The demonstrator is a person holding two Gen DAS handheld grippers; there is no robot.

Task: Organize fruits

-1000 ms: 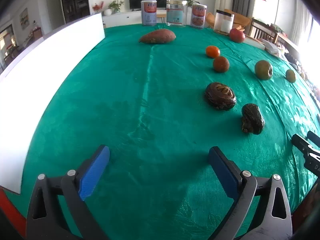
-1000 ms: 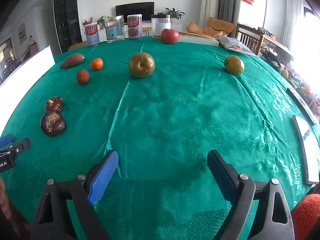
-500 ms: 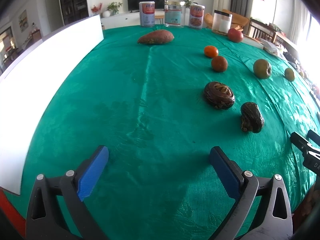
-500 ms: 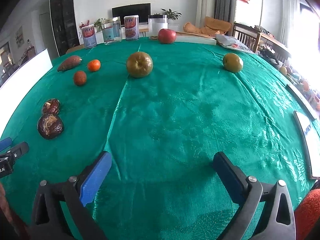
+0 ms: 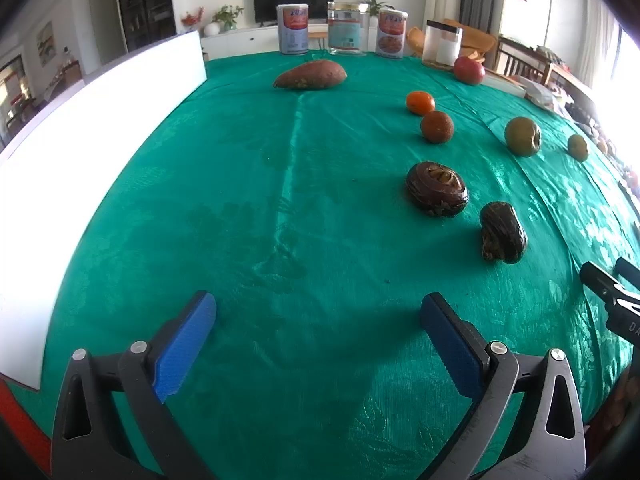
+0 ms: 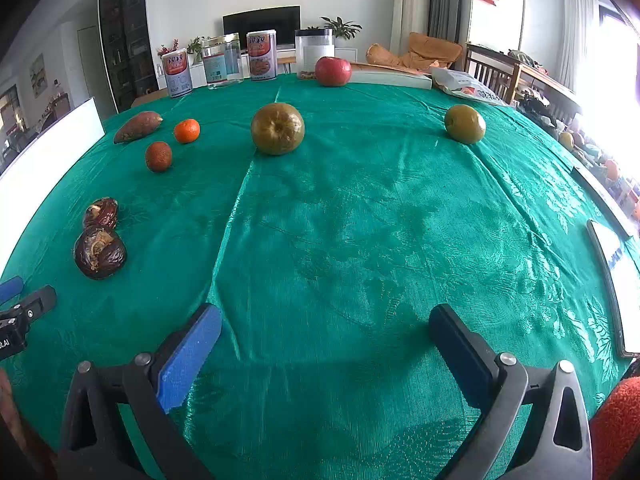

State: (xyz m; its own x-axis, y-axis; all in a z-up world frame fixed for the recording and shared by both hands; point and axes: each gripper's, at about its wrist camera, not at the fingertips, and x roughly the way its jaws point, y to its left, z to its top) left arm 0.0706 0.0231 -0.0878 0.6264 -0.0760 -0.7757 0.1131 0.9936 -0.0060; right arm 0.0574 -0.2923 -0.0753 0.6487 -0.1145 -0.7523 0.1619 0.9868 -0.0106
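Observation:
Fruits lie scattered on a green tablecloth (image 5: pixel 248 200). In the left wrist view: a sweet potato (image 5: pixel 310 75), an orange (image 5: pixel 420 103), a reddish-brown fruit (image 5: pixel 437 127), two dark wrinkled fruits (image 5: pixel 436 194) (image 5: pixel 502 232), two green-brown pears (image 5: pixel 522 136) (image 5: pixel 577 147) and a red apple (image 5: pixel 468 70). In the right wrist view the large pear (image 6: pixel 277 128), small pear (image 6: pixel 464 124) and apple (image 6: pixel 332 71) lie ahead. My left gripper (image 5: pixel 318 338) is open and empty over bare cloth. My right gripper (image 6: pixel 326 346) is open and empty too.
Several cans and jars (image 5: pixel 344 29) stand at the table's far edge. A white board (image 5: pixel 80 120) runs along the left side. A flat framed object (image 6: pixel 612 276) lies at the right edge. My right gripper's tip (image 5: pixel 608 288) shows at the left view's right edge.
Both grippers have drawn back and dropped slightly toward the cloth; the right gripper's jaws have opened a little wider. No fruit has moved.

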